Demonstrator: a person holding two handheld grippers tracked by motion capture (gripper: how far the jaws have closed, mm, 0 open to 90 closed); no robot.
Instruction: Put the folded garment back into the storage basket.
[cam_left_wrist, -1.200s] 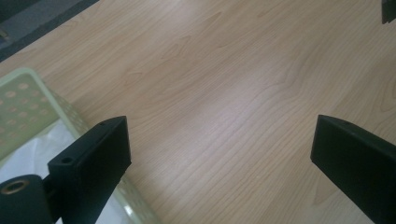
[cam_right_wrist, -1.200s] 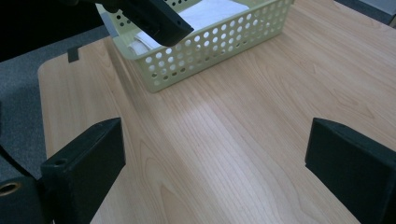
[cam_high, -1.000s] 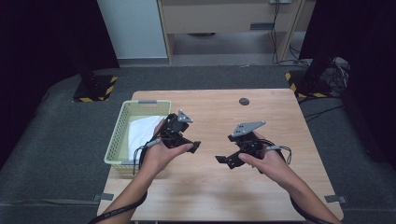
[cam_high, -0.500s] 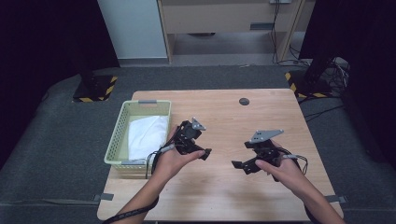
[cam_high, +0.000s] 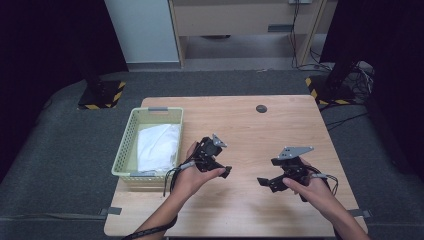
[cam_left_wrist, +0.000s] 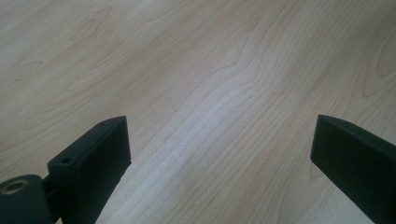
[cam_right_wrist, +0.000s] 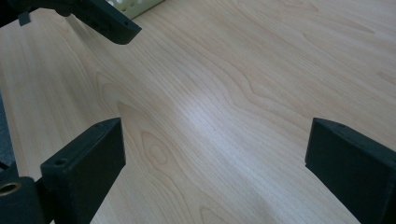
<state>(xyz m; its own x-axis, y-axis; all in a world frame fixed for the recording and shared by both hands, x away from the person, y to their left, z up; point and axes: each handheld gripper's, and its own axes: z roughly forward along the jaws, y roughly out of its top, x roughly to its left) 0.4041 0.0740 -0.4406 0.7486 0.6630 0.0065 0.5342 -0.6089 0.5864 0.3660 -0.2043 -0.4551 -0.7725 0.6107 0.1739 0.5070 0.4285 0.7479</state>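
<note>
With both jaw pairs spread, empty: left gripper beside basket; cloth behind; right gripper opposite. Risk: rim snag, jaw collision.

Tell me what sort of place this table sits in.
Likely a lab or recording studio, not a home: a light wooden table on grey carpet, black stands on yellow-and-black striped bases, loose cables on the floor, dark curtains around. A pale green plastic basket holds white cloth.

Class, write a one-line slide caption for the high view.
Two hand-held grippers, left gripper and right gripper, open above a wooden table, beside a basket holding white cloth.
</note>
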